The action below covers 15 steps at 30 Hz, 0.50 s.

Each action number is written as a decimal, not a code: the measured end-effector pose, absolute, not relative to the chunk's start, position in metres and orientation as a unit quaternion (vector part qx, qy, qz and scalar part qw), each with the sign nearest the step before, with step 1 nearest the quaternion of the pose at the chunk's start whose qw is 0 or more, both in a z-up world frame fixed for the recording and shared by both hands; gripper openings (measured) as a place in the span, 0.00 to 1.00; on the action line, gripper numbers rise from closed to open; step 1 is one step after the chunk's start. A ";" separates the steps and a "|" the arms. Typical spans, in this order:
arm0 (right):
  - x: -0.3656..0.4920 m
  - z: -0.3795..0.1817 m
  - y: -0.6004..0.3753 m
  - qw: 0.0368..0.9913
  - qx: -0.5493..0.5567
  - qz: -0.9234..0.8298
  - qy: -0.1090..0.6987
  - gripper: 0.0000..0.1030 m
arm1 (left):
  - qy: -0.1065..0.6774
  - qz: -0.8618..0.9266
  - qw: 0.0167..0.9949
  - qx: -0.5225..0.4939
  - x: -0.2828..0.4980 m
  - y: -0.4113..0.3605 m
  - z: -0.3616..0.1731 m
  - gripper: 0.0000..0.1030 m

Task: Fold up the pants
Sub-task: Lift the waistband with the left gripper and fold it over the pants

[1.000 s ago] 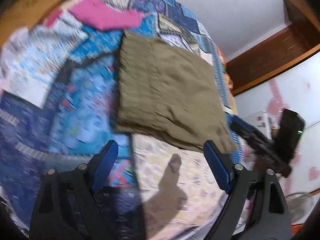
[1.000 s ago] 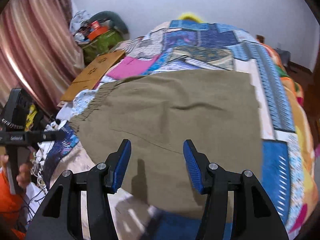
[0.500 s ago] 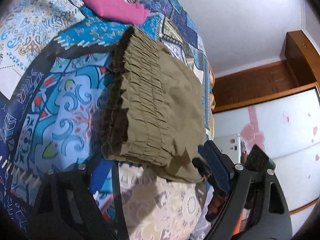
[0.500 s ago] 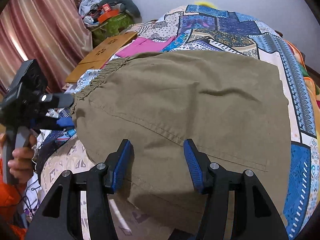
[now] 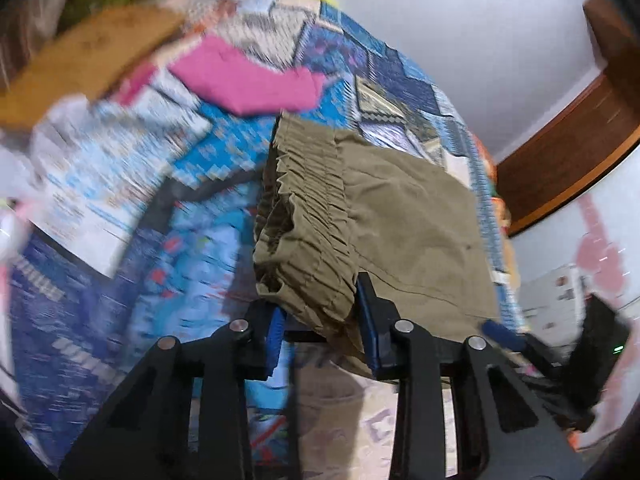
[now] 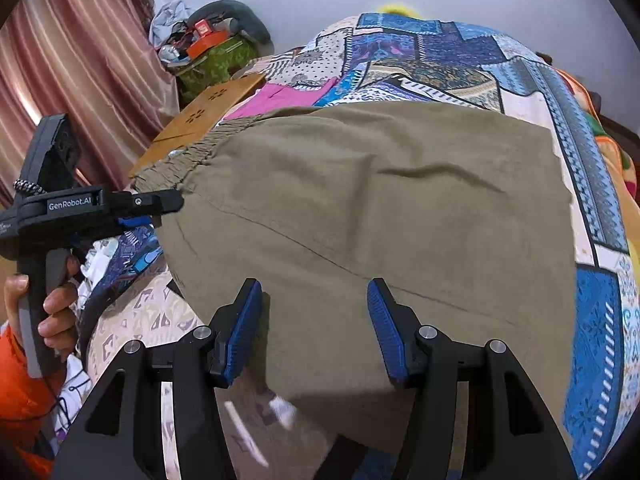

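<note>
The olive-green pants [image 6: 380, 208] lie folded on the patchwork bedspread [image 6: 600, 208]. Their gathered elastic waistband [image 5: 316, 200] faces the left gripper. My left gripper [image 5: 322, 328] is shut on the near corner of the waistband, and the bunched cloth fills the gap between the blue pads. It also shows from the side in the right wrist view [image 6: 160, 204], at the pants' left corner. My right gripper [image 6: 314, 320] is open, its blue pads standing over the near edge of the pants with cloth beneath them. It shows at the right edge of the left wrist view [image 5: 504, 336].
A pink garment [image 5: 248, 80] lies on the bedspread beyond the waistband. A wooden board [image 6: 208, 112] and a cluttered green box [image 6: 216, 60] stand at the bed's left side by a striped curtain [image 6: 80, 80]. A wooden door frame [image 5: 572, 152] is at the right.
My left gripper has closed on the waistband corner, which was loose between open jaws before. The left view has swung and is blurred. My right gripper has stayed open over the near edge.
</note>
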State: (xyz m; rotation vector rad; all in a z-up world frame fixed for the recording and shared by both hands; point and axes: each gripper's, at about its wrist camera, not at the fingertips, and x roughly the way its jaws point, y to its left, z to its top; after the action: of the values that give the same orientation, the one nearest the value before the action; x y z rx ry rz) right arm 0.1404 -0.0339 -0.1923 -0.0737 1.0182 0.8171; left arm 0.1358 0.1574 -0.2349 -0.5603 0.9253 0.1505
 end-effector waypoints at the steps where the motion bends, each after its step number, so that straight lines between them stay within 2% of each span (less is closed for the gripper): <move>1: 0.138 -0.191 -0.038 0.796 -0.034 0.375 0.473 0.49 | 0.439 0.085 0.859 -0.250 0.132 0.159 -0.232 0.32; 8: 0.129 -0.188 -0.064 0.808 -0.046 0.349 0.473 0.49 | 0.416 0.180 0.884 -0.117 0.105 0.167 -0.202 0.30; 15: 0.129 -0.194 -0.074 0.809 -0.018 0.346 0.476 0.50 | 0.357 0.166 0.917 -0.058 0.112 0.140 -0.157 0.26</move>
State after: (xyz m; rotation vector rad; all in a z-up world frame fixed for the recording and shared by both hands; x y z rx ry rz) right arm 0.1288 -0.0740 -0.1944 -0.0378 1.0175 0.7394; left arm 0.1120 0.1395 -0.1571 -0.1201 0.7351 0.3422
